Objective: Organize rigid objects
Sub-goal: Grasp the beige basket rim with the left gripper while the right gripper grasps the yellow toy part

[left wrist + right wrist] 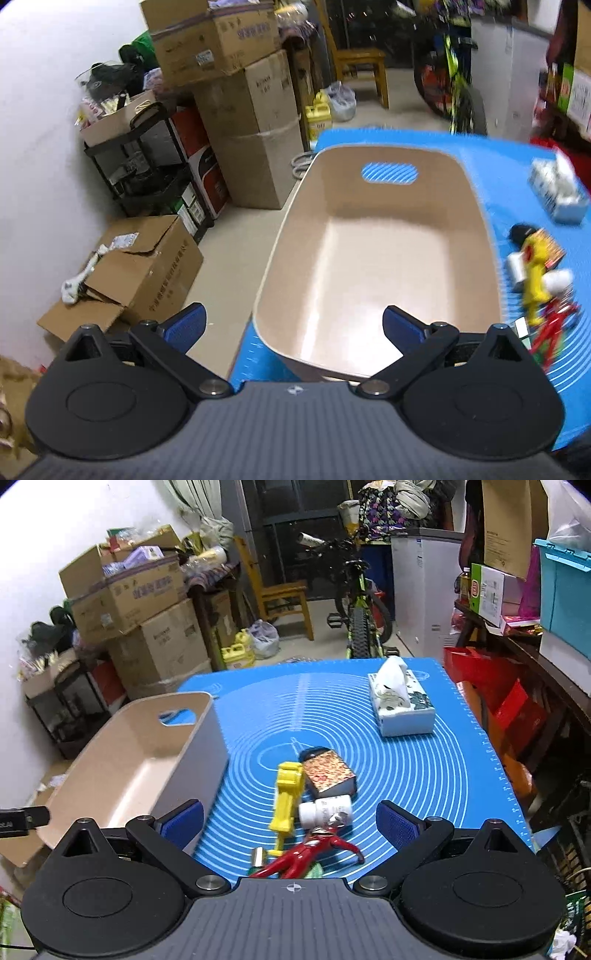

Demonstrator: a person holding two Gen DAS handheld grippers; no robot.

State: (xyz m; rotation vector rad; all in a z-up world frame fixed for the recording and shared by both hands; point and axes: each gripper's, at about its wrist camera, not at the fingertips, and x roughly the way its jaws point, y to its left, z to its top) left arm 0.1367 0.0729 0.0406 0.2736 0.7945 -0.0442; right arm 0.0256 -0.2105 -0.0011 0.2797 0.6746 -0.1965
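Several small things lie bunched on the blue mat (424, 775), just right of the bin (122, 760): a yellow toy (286, 797), a patterned box (328, 773) with a dark thing at its far end, a white bottle (325, 808) on its side, a red figure (310, 853) on its back and a small metal cylinder (258, 856). The yellow toy touches the box and the bottle; the figure's head lies against the bottle. The bin is beige inside, has nothing in it, and stands at the mat's left edge with a handle slot in its far wall. A tissue box (400, 705) sits well apart, toward the far right of the mat.

The right gripper (290, 823) hangs over the near end of the bunch, jaws spread wide and gripping nothing, the figure between and below its blue pads. The left gripper (293, 326) hovers over the bin's (369, 258) near left corner, likewise wide apart and bare.

Cardboard boxes (136, 602), a wooden chair (284, 598) and a bicycle (360, 602) stand beyond the mat.
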